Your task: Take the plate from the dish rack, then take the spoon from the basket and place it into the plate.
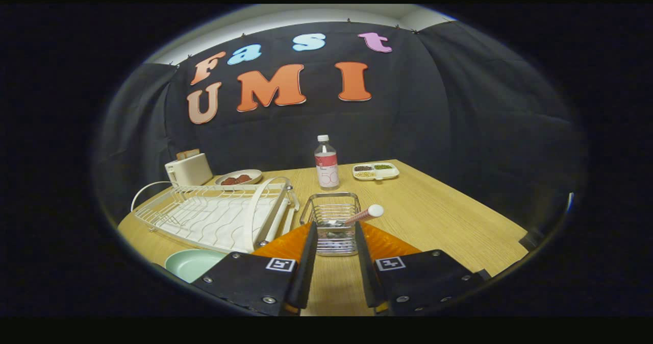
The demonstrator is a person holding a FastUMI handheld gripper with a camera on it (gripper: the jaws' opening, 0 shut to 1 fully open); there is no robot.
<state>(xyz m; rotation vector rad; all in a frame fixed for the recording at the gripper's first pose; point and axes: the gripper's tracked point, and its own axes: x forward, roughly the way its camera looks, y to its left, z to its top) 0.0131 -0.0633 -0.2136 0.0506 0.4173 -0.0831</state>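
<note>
Spoon next: gripper lined up on basket, nothing held yet

Spoon (363, 215) sits in the wire basket (331, 221), leaning out over its right rim. Long axis runs low-left to up-right: rounded white end points up and right, clear of the rim, while the other end is buried down inside w/ other dark items I can't make out. Gripper (334, 231) has its fingers spread apart, empty, w/ the basket just ahead and framed between them. Plate (191, 263), pale green, lies on the table (449, 221) near the left finger, just in front of the dish rack (214, 214), so the plate step looks done.

Judgement: step in hand is the spoon pick. Best to shift right a bit and pinch the exposed handle just below the white end, across its axis, not around the basket walls. Lift along the lean so it doesn't snag the wire or drag the basket.
</note>
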